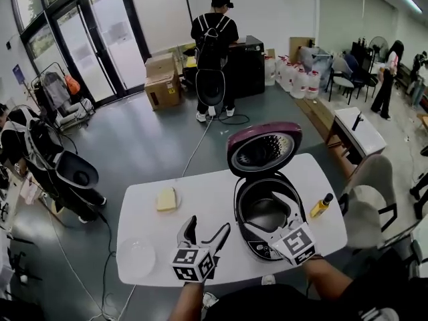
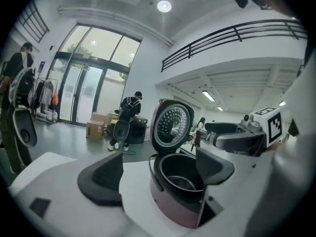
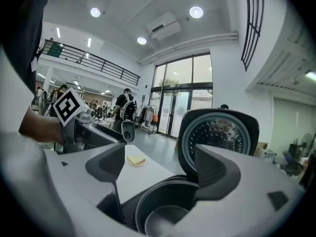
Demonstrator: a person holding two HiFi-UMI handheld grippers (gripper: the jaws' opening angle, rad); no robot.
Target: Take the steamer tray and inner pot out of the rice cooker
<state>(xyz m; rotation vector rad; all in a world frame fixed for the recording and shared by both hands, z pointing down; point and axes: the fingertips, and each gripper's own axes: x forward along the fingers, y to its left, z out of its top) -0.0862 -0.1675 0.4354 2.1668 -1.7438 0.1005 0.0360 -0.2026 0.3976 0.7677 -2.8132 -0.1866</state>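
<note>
The dark red rice cooker (image 1: 249, 236) stands on the white table (image 1: 207, 192) with its lid (image 1: 263, 150) raised. The metal inner pot (image 1: 266, 214) sits inside it, also seen as the pot (image 2: 180, 179) and the pot (image 3: 165, 216). A round, pale, see-through steamer tray (image 1: 136, 256) lies near the table's front left corner. My left gripper (image 1: 206, 231) is open just left of the cooker, with nothing between its jaws. My right gripper (image 1: 264, 229) is open above the cooker's front rim, over the pot's mouth, and touches nothing that I can see.
A yellow sponge (image 1: 167, 199) lies left of the cooker, and a yellow bottle (image 1: 322, 206) stands to its right. A grey chair (image 1: 366, 199) is by the table's right end. A person with a backpack (image 1: 212, 52) stands far behind, near cardboard boxes (image 1: 162, 82).
</note>
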